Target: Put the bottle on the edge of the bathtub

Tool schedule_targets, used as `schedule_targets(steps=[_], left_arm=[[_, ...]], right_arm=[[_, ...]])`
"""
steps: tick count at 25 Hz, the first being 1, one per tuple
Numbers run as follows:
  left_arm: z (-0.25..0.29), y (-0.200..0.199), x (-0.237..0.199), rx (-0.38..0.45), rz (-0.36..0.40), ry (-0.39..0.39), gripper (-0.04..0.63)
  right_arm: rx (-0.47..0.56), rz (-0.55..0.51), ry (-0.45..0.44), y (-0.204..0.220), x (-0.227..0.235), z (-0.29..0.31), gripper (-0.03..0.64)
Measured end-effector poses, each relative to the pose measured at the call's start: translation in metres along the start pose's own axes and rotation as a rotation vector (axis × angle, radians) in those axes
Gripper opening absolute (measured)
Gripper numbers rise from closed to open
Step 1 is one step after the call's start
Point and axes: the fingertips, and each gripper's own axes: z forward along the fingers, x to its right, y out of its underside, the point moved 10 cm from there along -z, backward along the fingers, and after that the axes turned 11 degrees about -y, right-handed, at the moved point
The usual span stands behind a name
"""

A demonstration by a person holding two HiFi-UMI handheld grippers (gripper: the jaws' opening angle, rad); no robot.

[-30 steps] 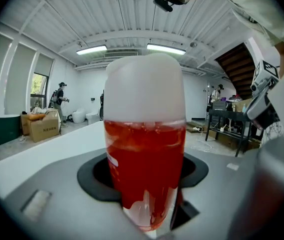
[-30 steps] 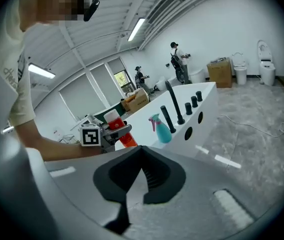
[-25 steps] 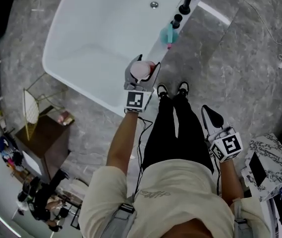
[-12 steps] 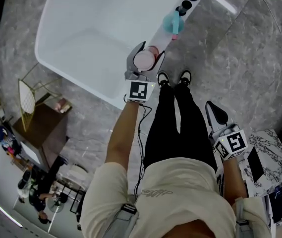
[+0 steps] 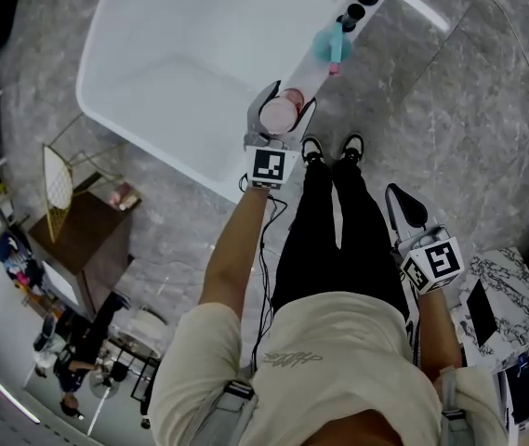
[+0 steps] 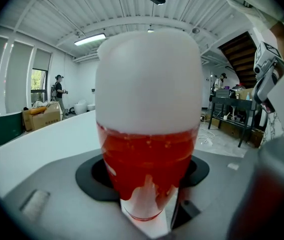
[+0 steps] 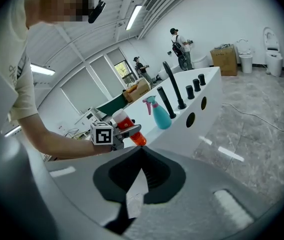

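- The bottle (image 5: 277, 116) sits between the jaws of the left gripper (image 5: 288, 98), over the near long rim of the bathtub (image 5: 180, 173). It is on the person's side of the teal spray bottle (image 5: 331, 45) and the black taps (image 5: 357, 7) standing on that rim.
- The left gripper's jaws are just easing apart, though their pads look pressed on the bottle's sides. In the right gripper view the bottle leans, base towards the rim; I cannot tell whether it touches.
- The right gripper (image 5: 396, 203) hangs low beside the person's leg, well away from the bathtub, jaws together and empty.
- The bottle has a white cap over a clear body part-filled with red liquid (image 6: 146, 154). It is probably smooth, stiff plastic and slippery, and the liquid would slosh and shift the weight.
- The body below the cap looks the best hold, kept upright, since the glossy rim is narrow.
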Motion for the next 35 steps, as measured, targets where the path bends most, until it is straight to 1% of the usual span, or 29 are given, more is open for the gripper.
schedule_targets(steps=[1, 2, 3, 4, 7, 9, 11, 15, 19, 20, 23, 24, 26, 27, 28, 30, 32, 34, 35], left_arm=[[0.0, 0.002, 0.0, -0.008, -0.002, -0.013, 0.313], [-0.001, 0.004, 0.0, -0.014, -0.004, -0.027, 0.331], [-0.002, 0.004, -0.002, -0.019, -0.008, -0.043, 0.378], [-0.003, 0.004, -0.004, -0.026, -0.014, -0.059, 0.407], [-0.005, 0.003, -0.007, -0.065, -0.055, -0.085, 0.434], [-0.013, 0.003, -0.005, -0.091, -0.082, -0.086, 0.437], [-0.026, -0.001, -0.002, -0.102, -0.087, -0.089, 0.434], [-0.057, -0.025, 0.003, -0.109, -0.107, -0.085, 0.419], [-0.087, -0.053, 0.007, -0.102, -0.213, -0.073, 0.373], [-0.094, -0.059, 0.007, -0.095, -0.229, -0.074, 0.359], [-0.116, -0.082, 0.008, -0.061, -0.236, -0.1, 0.311], [-0.125, -0.09, 0.008, -0.053, -0.232, -0.116, 0.291], [-0.142, -0.107, 0.006, -0.036, -0.204, -0.15, 0.214], [-0.148, -0.116, 0.005, -0.021, -0.191, -0.16, 0.19], [-0.153, -0.126, 0.004, -0.005, -0.185, -0.157, 0.181], [-0.161, -0.145, 0.005, 0.014, -0.178, -0.105, 0.138], [-0.167, -0.162, 0.011, 0.032, -0.14, -0.042, 0.099], [-0.172, -0.177, 0.017, 0.057, -0.104, -0.023, 0.052], [-0.174, -0.184, 0.018, 0.064, -0.105, -0.027, 0.032]], right_arm=[[0.007, -0.003, 0.001, -0.001, -0.002, 0.0, 0.0], [0.016, -0.005, 0.002, -0.003, -0.004, 0.0, 0.0], [0.026, -0.007, 0.002, -0.005, -0.005, 0.0, 0.001], [0.034, -0.011, 0.002, -0.007, -0.006, 0.0, 0.001], [0.05, -0.025, 0.013, -0.008, -0.005, -0.002, 0.001], [0.056, -0.029, 0.025, -0.007, -0.005, -0.004, 0.002], [0.069, -0.038, 0.028, -0.011, -0.008, -0.006, 0.0], [0.105, -0.097, 0.011, -0.034, -0.019, -0.006, 0.0], [0.145, -0.17, -0.01, -0.057, -0.032, -0.003, 0.0], [0.155, -0.19, -0.016, -0.063, -0.035, -0.002, 0.0], [0.181, -0.258, -0.031, -0.078, -0.048, -0.001, 0.0], [0.186, -0.283, -0.035, -0.081, -0.053, -0.002, 0.0], [0.186, -0.342, -0.038, -0.089, -0.061, -0.004, 0.0], [0.185, -0.372, -0.038, -0.093, -0.064, -0.006, 0.0], [0.188, -0.397, -0.037, -0.097, -0.066, -0.008, 0.0], [0.213, -0.412, -0.034, -0.105, -0.068, -0.016, 0.0], [0.253, -0.408, -0.031, -0.113, -0.069, -0.026, 0.0], [0.282, -0.432, -0.022, -0.121, -0.072, -0.034, 0.0], [0.292, -0.451, -0.016, -0.126, -0.073, -0.037, 0.0]])
